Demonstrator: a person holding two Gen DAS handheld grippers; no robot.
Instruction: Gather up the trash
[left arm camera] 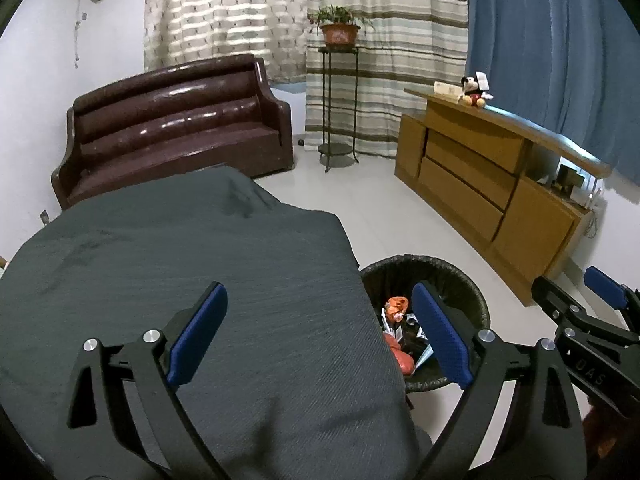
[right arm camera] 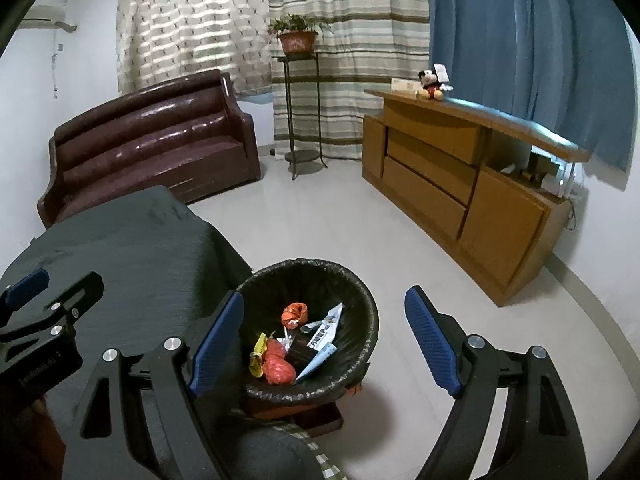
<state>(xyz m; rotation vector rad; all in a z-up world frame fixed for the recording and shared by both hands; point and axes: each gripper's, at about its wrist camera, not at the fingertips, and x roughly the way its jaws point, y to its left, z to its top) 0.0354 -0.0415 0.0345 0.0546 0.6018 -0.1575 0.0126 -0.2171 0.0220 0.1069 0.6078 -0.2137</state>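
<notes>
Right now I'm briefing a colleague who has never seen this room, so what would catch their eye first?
Probably the black-lined trash bin on the pale floor beside the grey-covered table, with orange and white wrappers inside. Both grippers, left and right, stand open and empty in the foreground. Farther back, a glossy brown sofa sits against the wall, and a mouse plush toy sits on the wooden cabinet.

From my left wrist view the grey cloth [left arm camera: 200,280] hides half the trash bin [left arm camera: 460,276]; its wrappers [right arm camera: 320,340] stay unreadable, perhaps paper.
</notes>
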